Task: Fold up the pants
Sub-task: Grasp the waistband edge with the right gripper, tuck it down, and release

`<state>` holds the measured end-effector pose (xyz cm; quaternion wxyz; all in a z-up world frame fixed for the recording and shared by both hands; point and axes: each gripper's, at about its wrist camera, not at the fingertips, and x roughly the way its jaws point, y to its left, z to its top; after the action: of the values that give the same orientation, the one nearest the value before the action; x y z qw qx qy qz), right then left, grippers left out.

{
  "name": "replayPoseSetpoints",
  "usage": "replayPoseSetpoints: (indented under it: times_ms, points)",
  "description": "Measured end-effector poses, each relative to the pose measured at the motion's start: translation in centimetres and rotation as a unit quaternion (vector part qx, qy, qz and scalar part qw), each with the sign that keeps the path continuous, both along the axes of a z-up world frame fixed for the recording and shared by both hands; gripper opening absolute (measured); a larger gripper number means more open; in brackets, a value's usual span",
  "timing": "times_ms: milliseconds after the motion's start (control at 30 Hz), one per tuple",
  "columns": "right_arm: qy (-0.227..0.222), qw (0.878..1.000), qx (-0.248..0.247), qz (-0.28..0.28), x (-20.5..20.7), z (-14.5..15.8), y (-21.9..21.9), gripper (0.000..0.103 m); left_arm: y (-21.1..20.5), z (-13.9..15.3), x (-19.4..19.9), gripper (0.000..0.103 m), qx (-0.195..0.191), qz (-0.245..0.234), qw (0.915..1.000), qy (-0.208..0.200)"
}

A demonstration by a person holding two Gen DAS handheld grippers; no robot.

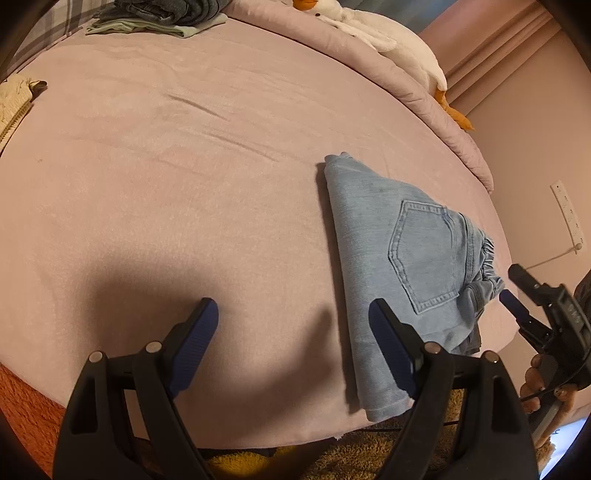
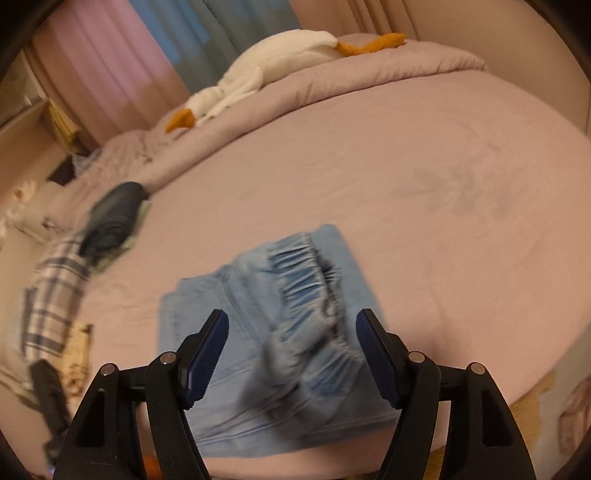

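Observation:
Light blue denim pants [image 1: 402, 258] lie folded into a compact bundle near the right front edge of the pink bed [image 1: 184, 166], back pocket up and elastic waistband to the right. My left gripper [image 1: 293, 314] hovers open above the sheet, its right finger over the pants' near corner. My right gripper [image 1: 517, 291] shows at the far right, held by a hand, just off the waistband. In the blurred right wrist view the pants [image 2: 258, 314] lie under my open right gripper [image 2: 291, 328], waistband between the fingers, nothing gripped.
A stack of folded dark clothes [image 1: 162, 14] sits at the bed's far side. A white plush goose [image 1: 388, 37] lies on the rolled quilt along the far edge. A cream garment [image 1: 14, 99] rests at the left. Brown rug [image 1: 369, 454] below the bed edge.

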<state>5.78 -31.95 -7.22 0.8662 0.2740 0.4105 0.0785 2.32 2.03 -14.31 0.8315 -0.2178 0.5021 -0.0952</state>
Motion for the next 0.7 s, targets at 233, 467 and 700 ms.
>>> replayPoseSetpoints:
  times_ms: [233, 467, 700]
  points:
    - [0.013, 0.999, 0.044, 0.022, 0.9, -0.7, 1.6, 0.071, 0.0, -0.1, 0.2, 0.083, 0.0, -0.002, 1.0, 0.001]
    - [0.043, 0.999, 0.007, 0.014, 1.1, -1.6, 2.4, 0.071, -0.2, -0.1, 0.1, 0.083, 0.006, -0.005, 1.0, 0.003]
    - [0.022, 0.998, -0.046, -0.025, 1.1, -2.1, 2.0, 0.025, -1.0, 0.0, 0.2, 0.083, 0.012, -0.015, 0.9998, 0.001]
